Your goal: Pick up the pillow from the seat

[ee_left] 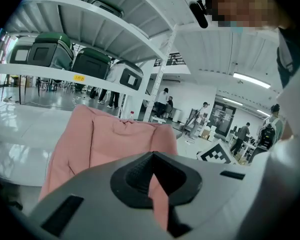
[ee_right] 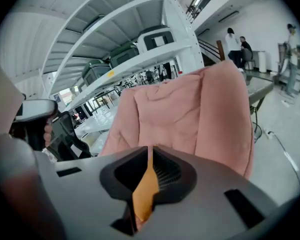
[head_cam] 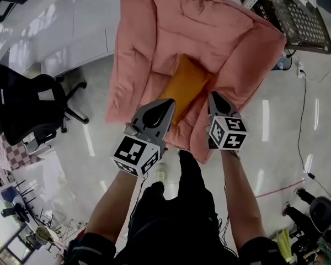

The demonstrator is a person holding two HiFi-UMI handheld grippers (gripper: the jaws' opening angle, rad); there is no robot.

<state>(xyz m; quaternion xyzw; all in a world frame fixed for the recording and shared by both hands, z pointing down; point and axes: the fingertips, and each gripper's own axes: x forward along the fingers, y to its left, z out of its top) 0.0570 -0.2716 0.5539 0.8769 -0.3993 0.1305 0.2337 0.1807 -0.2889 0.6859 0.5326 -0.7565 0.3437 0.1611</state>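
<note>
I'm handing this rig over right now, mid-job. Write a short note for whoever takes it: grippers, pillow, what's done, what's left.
Grippers: the left gripper has its jaws together and holds nothing. The right gripper also has its jaws together and holds nothing; the orange seen in its slit is the pillow beyond.
Things: the orange pillow lies in the middle of the pink seat, with its near end between the two gripper tips. Whether they touch it cannot be told.
Done: both grippers are at the seat's front.
Left: open the jaws, grip the pillow, lift it off.
</note>
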